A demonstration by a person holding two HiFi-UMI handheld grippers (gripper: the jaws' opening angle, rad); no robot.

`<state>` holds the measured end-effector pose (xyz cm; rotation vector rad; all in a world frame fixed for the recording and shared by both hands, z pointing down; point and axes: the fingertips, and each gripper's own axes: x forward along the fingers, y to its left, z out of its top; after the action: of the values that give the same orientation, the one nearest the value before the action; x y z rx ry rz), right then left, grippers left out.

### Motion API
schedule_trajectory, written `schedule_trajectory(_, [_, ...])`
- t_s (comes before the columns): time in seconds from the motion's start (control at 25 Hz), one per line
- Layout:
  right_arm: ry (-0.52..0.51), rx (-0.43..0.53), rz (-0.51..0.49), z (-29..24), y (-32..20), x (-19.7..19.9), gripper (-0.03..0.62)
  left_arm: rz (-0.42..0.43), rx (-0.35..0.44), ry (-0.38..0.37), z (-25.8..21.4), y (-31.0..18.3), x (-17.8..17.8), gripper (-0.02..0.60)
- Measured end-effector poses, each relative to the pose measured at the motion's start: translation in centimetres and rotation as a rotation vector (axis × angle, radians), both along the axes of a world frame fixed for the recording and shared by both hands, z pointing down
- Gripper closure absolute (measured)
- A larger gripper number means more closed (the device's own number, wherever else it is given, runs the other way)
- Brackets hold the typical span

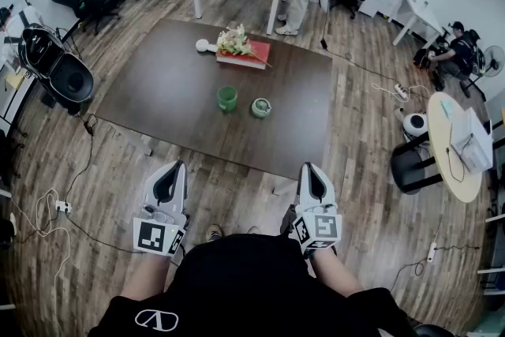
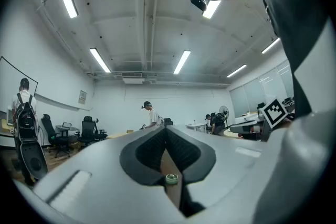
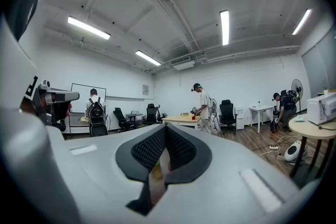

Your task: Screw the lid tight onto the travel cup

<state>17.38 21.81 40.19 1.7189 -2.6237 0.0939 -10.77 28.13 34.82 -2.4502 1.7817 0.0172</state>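
Head view counts one green travel cup [image 1: 226,98] standing upright near the middle of a dark bench [image 1: 173,99], with one lid [image 1: 261,107] lying just beside it to the right, apart from it and not on the cup. One red book [image 1: 251,57] carrying one bunch of flowers [image 1: 234,39] lies at the bench's far edge. Two grippers hang near the person's body, well short of the bench: the left gripper [image 1: 175,168] and the right gripper [image 1: 308,168], neither touching cup or lid. Only the gripper views show the jaws face on: both pairs are pressed fully together with nothing held. Left gripper view alone shows a small round green piece, seemingly the lid [image 2: 171,178], through the slit below the jaws. Right gripper view gives only a blurred sliver of colour there.
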Motion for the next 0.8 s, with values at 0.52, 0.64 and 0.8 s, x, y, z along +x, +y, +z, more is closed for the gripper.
schedule_trajectory(0.52, [-0.062,0.014,-0.079,-0.3,0.3,0.1,0.586,-0.01,0.049,0.017,-0.8,-0.1,1.3,0.581])
schedule_trajectory(0.64, [-0.029,0.033,-0.083,-0.4,0.0,0.5,0.586,-0.016,0.037,0.026,-0.6,-0.5,2.1,0.581])
schedule_trajectory(0.8, [-0.012,0.046,-0.073,0.0,-0.6,1.5,0.586,-0.035,0.026,0.031,-0.2,-1.1,3.2,0.581])
